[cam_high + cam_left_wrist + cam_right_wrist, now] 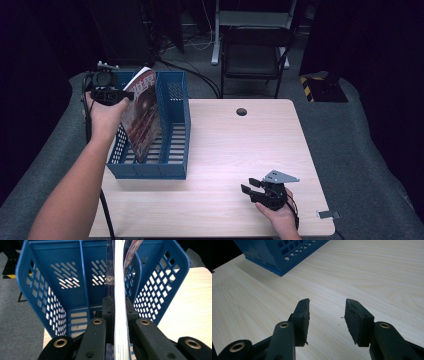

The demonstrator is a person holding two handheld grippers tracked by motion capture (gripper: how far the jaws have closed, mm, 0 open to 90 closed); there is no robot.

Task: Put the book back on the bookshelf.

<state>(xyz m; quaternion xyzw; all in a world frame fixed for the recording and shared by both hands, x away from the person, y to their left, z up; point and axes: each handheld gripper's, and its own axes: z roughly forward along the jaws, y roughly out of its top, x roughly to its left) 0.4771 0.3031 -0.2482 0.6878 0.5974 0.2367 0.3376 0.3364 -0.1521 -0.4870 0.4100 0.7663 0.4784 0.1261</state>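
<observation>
A magazine [142, 112] with a reddish cover stands tilted inside the blue plastic file basket [177, 135] at the table's left side. My left gripper [120, 95] is shut on the magazine's upper edge, above the basket's left compartment. Seen along the jaws in the left gripper view, the magazine's [120, 302] white page edges run straight between the two black jaws into the basket [50, 297]. My right gripper [250, 186] rests low over the table near its front right, jaws apart, nothing between its fingers [302, 312]. It points toward the basket's corner [279, 255].
The light wooden table [240, 150] has a small round cable hole [241, 111] at its far edge. A black folding chair [255, 55] stands behind the table. A small metal tab [327, 214] lies at the front right corner.
</observation>
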